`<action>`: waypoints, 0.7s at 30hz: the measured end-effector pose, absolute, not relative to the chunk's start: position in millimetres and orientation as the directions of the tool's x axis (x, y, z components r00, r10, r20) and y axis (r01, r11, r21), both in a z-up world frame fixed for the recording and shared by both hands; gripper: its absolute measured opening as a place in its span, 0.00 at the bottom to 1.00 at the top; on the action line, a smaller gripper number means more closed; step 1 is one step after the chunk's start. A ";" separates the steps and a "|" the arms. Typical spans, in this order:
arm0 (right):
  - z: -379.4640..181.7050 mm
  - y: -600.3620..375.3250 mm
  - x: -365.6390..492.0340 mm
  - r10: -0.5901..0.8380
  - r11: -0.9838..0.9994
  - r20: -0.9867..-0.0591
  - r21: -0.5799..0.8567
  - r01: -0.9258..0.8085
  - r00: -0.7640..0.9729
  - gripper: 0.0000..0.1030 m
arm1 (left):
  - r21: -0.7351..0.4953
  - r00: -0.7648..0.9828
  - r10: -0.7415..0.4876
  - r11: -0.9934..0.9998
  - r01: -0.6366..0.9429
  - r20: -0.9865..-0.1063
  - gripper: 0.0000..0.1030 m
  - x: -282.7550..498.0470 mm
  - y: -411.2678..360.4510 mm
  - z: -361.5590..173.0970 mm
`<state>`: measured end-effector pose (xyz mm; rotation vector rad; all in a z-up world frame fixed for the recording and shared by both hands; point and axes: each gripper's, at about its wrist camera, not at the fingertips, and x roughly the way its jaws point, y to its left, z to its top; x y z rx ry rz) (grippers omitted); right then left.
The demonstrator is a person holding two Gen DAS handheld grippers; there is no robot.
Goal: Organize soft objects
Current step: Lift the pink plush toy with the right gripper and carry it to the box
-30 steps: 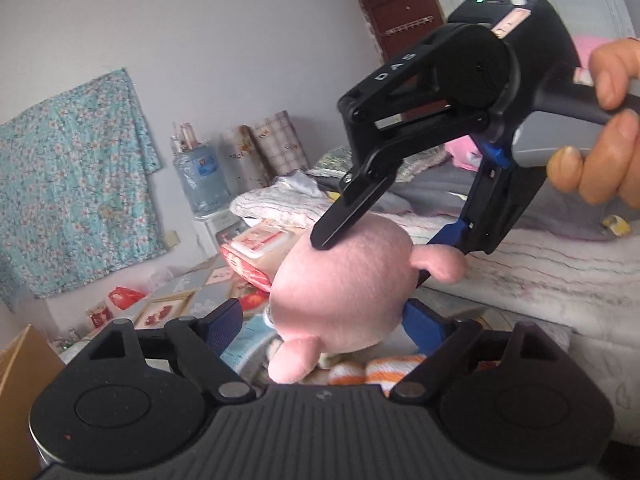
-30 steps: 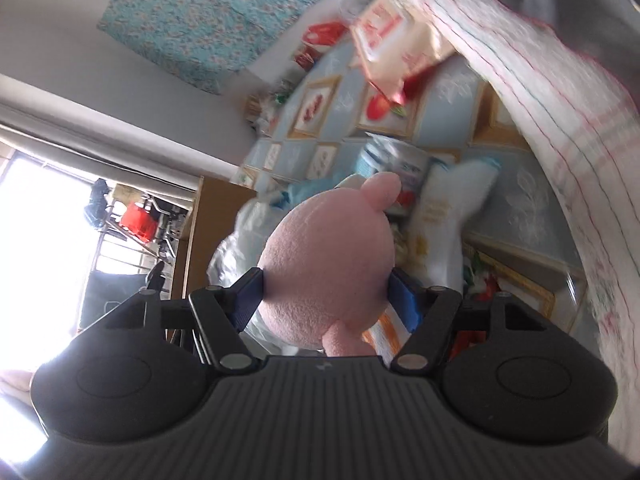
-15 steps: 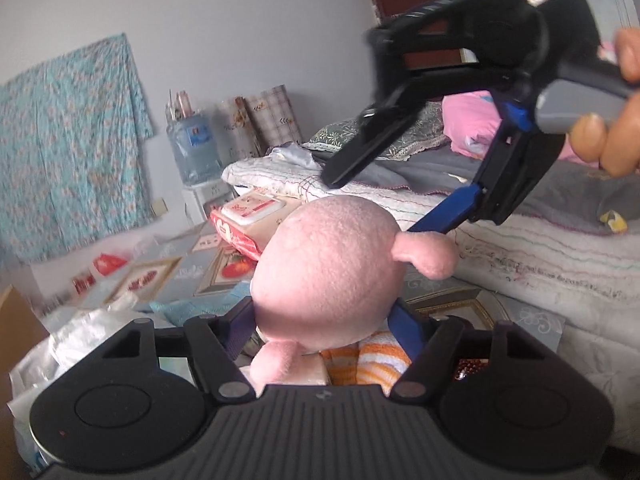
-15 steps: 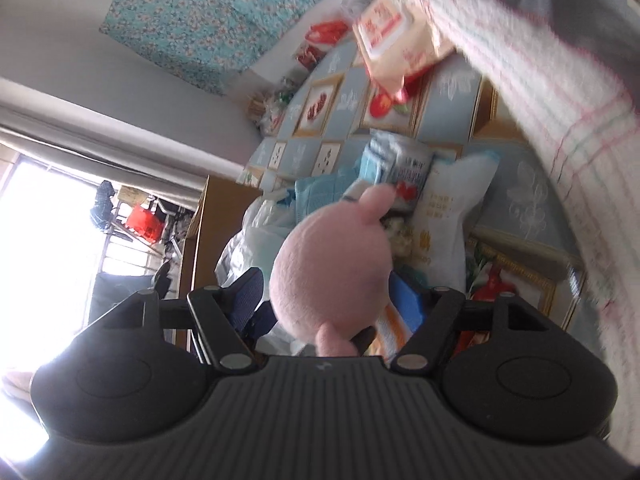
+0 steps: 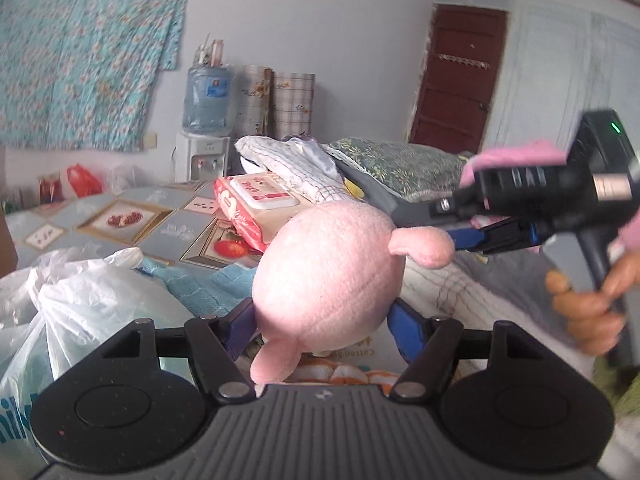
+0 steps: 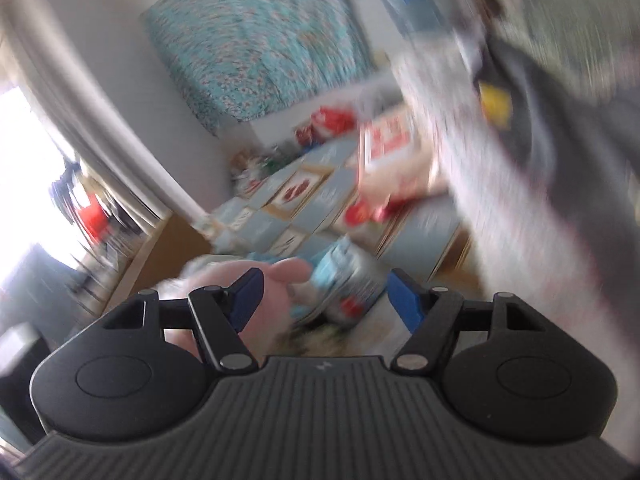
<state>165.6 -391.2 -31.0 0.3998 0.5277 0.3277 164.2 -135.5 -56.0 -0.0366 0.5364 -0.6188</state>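
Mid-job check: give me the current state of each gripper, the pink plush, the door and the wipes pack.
Left gripper: shut on the pink plush.
Right gripper: jaws closing, nothing between them.
Pink plush: held off the bed, one limb sticking out right.
Door: closed.
Wipes pack: lid shut, propped at a tilt.

A teal floral cloth [image 5: 80, 52] hung on the wall. Below and to its right, a water dispenser [image 5: 202, 156] carried a blue bottle [image 5: 206, 98], with two patterned rolls [image 5: 276, 100] standing just beside it. A dark red door [image 5: 456, 76] was set in the far wall. A red-and-white wipes pack [image 5: 256, 204] lay on the tile-patterned mat [image 5: 160, 228], near white plastic bags [image 5: 68, 292] and a light blue towel [image 5: 208, 284]. Folded bedding [image 5: 292, 168] and a green patterned pillow [image 5: 400, 164] sat behind.
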 end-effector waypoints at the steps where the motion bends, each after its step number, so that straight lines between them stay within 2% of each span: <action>1: -28.5 -385.9 163.4 0.382 0.900 -0.408 0.369 -0.233 0.830 0.66 | -0.205 0.679 -0.565 0.817 0.538 -0.468 0.70 166.0 -133.0 -55.2; 3: -25.7 -380.9 161.3 0.397 0.910 -0.381 0.283 -0.303 0.835 0.66 | -0.241 0.668 -0.579 0.811 0.533 -0.468 0.70 169.2 -128.3 -53.9; 4: -25.8 -382.4 163.7 0.427 0.896 -0.368 0.295 -0.332 0.826 0.66 | -0.257 0.663 -0.585 0.807 0.531 -0.468 0.70 170.6 -127.3 -53.3; 9: -31.7 -399.2 190.7 0.547 0.782 -0.307 0.520 -0.344 0.779 0.65 | -0.316 0.656 -0.591 0.806 0.501 -0.469 0.70 179.2 -119.5 -53.9; 12: -45.1 -401.6 214.0 0.601 0.696 -0.288 0.646 -0.313 0.745 0.62 | -0.319 0.665 -0.579 0.815 0.483 -0.472 0.70 181.1 -116.6 -54.6; 17: -60.8 -391.3 233.7 0.684 0.573 -0.247 0.764 -0.296 0.686 0.51 | -0.306 0.676 -0.558 0.830 0.466 -0.482 0.69 178.2 -119.0 -51.0; 21: -54.7 -388.2 229.2 0.714 0.519 -0.215 0.801 -0.298 0.666 0.49 | -0.296 0.692 -0.555 0.832 0.469 -0.461 0.68 167.9 -115.9 -38.5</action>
